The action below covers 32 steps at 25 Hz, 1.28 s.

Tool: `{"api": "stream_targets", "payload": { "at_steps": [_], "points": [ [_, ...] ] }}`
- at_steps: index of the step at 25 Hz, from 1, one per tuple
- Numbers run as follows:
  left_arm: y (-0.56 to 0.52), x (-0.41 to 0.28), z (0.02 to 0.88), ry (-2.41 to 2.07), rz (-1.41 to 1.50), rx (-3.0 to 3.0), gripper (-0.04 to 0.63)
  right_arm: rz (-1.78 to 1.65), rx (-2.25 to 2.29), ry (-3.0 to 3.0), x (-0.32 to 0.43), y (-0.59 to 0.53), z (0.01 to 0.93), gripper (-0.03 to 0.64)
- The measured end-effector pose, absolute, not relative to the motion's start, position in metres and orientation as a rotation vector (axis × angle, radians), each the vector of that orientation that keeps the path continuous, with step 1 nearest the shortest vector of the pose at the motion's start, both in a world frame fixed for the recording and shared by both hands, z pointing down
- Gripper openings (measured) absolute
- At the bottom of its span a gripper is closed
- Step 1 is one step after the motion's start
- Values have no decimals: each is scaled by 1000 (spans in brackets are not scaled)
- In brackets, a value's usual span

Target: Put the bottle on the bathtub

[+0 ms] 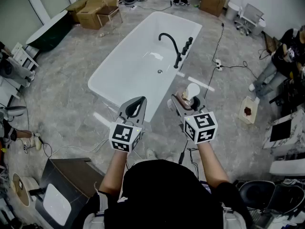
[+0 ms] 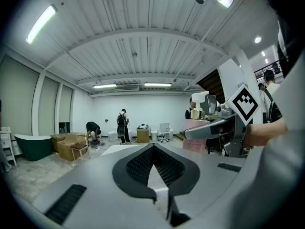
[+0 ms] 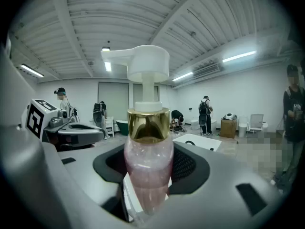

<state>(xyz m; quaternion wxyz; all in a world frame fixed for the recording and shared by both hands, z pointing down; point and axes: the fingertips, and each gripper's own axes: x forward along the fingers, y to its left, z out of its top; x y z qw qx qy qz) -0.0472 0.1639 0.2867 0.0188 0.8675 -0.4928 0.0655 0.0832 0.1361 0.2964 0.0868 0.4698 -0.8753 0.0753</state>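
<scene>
In the head view, the white bathtub (image 1: 125, 49) with its black faucet (image 1: 170, 41) fills the upper middle of the frame, on a grey floor. Below it, the left gripper (image 1: 141, 100) sits at lower centre-left with its jaws drawn together to a point. The right gripper (image 1: 189, 100), just right of it, carries the bottle (image 1: 193, 89) upright, below the tub's lower right edge and apart from it. In the left gripper view, the left gripper (image 2: 153, 149) has its tips meeting with nothing between them. The right gripper (image 2: 214, 125) and the bottle (image 2: 196, 112) show at middle right. In the right gripper view, the right gripper (image 3: 148, 173) has its jaws clamped on the pink body of the bottle (image 3: 148, 161), which stands upright in centre frame with a gold collar and white pump. The bathtub (image 3: 198, 141) lies beyond at right, and the left gripper (image 3: 71, 128) at left.
</scene>
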Motion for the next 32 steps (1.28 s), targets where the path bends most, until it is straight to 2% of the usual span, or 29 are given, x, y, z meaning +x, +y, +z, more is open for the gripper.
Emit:
{"api": "stream_targets", "payload": {
  "at_steps": [12, 32],
  "points": [
    [148, -53, 283, -1518, 206, 2683, 12, 286, 1400, -2608, 76, 118, 294, 230],
    [135, -106, 305, -1426, 187, 2693, 12, 299, 1427, -2553, 17, 106, 309, 230]
  ]
}}
